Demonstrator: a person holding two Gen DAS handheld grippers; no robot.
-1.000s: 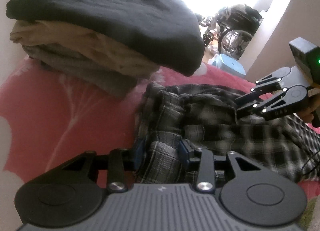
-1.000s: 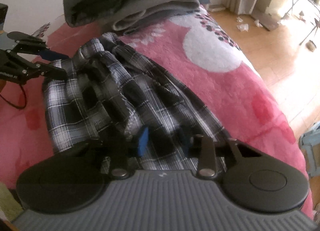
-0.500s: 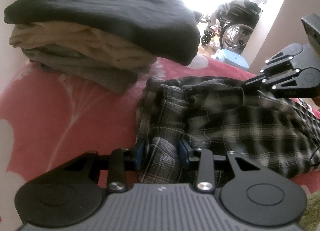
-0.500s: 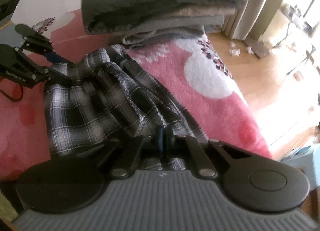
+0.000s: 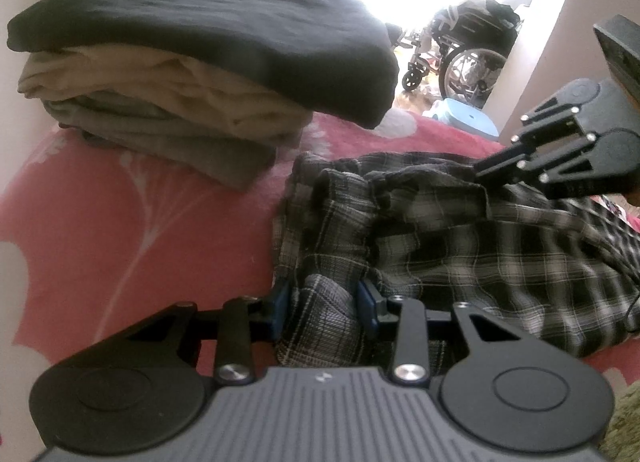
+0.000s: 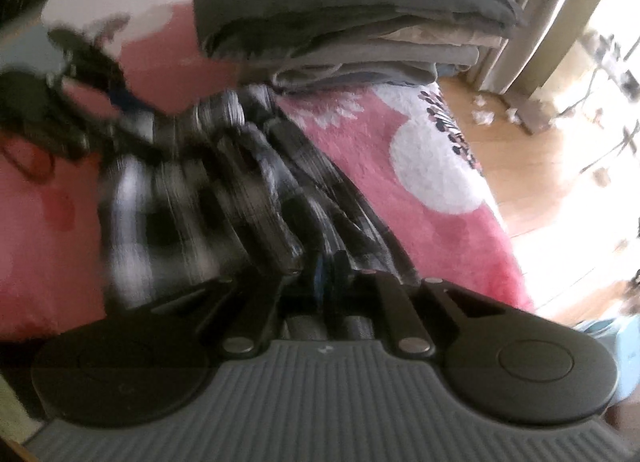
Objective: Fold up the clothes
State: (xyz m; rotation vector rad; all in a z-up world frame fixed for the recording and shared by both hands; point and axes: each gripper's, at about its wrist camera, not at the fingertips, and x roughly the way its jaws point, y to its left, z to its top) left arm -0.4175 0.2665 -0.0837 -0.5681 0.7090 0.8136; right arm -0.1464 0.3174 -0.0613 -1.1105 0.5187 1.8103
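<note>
Pink fleece blanket [image 5: 120,230] with pale patches covers the bed surface. On it, far left in the left wrist view, a folded stack [image 5: 208,62]: dark garment on top, beige and grey layers beneath.

Plaid garment [image 5: 460,254], black and white check, lies rumpled just right of the stack, apart from it by a strip of blanket. Long axis runs from the left gripper's end out to the right and near, toward the right gripper.

Left gripper [image 5: 324,302]: blue pads spread, a bunched wad of plaid cloth sits between them; whether the pads press it cannot be told.

Right gripper [image 6: 326,266]: pads pressed together, seemingly pinching a plaid edge; view is motion-blurred. Seen from the left wrist, it sits over the far right part of the cloth [image 5: 492,174].

Judgement: each gripper has one end, so the garment spans between them. Any fold turns on carrying one end along that axis toward the other.
</note>
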